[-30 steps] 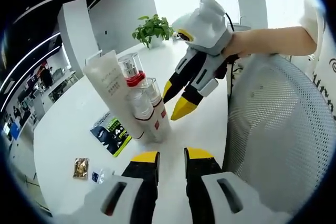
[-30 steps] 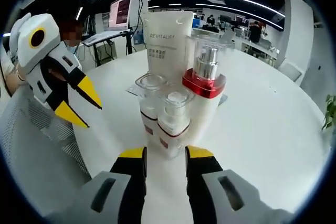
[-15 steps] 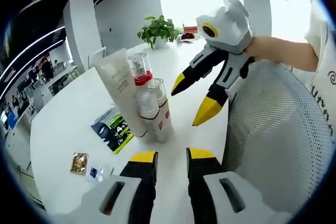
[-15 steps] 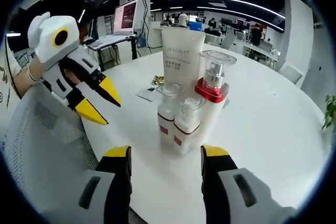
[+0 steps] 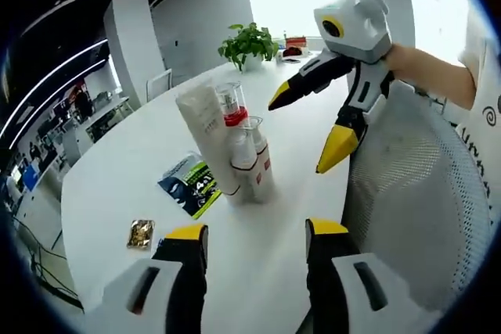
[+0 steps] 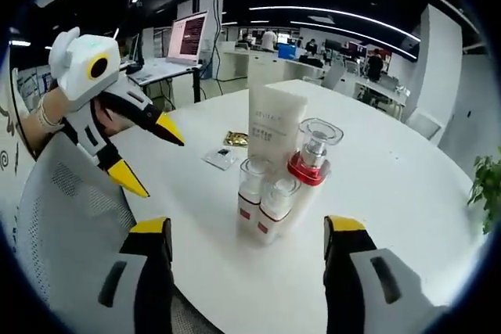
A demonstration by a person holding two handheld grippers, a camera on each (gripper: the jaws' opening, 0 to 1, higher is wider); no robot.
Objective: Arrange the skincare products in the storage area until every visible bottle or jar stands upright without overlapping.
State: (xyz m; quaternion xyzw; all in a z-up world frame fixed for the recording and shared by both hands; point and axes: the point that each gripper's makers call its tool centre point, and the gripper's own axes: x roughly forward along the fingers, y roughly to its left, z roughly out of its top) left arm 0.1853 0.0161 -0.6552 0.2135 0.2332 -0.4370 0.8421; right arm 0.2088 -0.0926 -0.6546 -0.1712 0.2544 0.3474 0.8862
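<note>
Holding both hand-held grippers spread, left (image 5: 252, 234) and right (image 6: 248, 228), I see the white squeeze tube (image 6: 272, 127), red-collared pump bottle (image 6: 311, 156) and two small clear-capped bottles (image 6: 264, 197) upright, clustered mid-table (image 6: 391, 217), dead ahead of the right one.

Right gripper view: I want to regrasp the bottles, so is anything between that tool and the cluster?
Nothing visible. The right tool is open, with bare white table between its jaws and the two small bottles, which front the pump bottle and white tube.
</note>
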